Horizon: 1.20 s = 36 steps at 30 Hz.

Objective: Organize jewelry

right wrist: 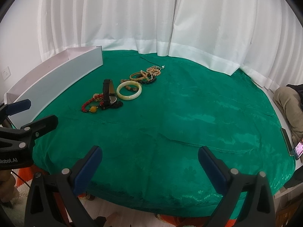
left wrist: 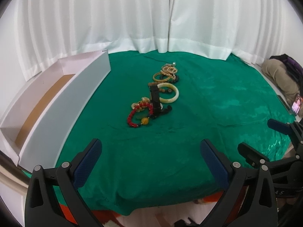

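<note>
Both grippers hover over the near edge of the green cloth (left wrist: pixel 189 132), each with its fingers spread wide and nothing between them: the left gripper (left wrist: pixel 151 160) and the right gripper (right wrist: pixel 149 162). The right one also shows at the right edge of the left wrist view, cut off by the frame.

The jewelry lies in a loose row near the middle of the cloth, running toward the far edge by the white curtain (left wrist: pixel 132 19). Nearest is a red bead bracelet (left wrist: pixel 139 115) with a yellow bead, then a black watch (right wrist: pixel 108 92) standing on edge, then a pale jade bangle (right wrist: pixel 129 91). Past that, gold bangles (left wrist: pixel 162 75) and dark beads overlap in a tangle too small to separate.

A long white box (left wrist: pixel 56 102) sits along the left edge; its brown floor shows only in the left wrist view, while the near wall hides it in the right one. A lit phone (right wrist: pixel 298 149) lies at the right edge, partly cropped.
</note>
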{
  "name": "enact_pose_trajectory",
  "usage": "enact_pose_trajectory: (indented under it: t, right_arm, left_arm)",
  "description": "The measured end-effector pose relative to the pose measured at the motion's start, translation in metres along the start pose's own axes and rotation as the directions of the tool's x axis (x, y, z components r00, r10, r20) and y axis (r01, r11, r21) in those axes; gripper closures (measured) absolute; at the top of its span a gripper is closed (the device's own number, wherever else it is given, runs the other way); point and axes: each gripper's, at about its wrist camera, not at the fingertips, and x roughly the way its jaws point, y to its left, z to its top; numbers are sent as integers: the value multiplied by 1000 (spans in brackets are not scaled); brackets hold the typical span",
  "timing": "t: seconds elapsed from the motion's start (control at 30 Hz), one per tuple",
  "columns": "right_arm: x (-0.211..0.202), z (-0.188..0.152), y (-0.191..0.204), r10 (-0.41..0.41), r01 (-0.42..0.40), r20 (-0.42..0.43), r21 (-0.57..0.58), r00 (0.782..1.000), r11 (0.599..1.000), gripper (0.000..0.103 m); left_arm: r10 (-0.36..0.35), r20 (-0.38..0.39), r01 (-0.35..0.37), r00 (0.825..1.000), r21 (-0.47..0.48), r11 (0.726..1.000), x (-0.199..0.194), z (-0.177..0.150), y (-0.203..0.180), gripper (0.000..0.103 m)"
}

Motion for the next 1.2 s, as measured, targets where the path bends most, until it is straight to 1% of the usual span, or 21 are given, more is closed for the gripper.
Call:
enact_pose_trajectory:
  t: [1.2]
  right_arm:
    - [2, -2, 3, 9, -9, -8, 4, 1000, 1000, 0]
  left_arm:
    - [1, -21, -2, 1000, -7, 1000, 4, -4, -1, 0]
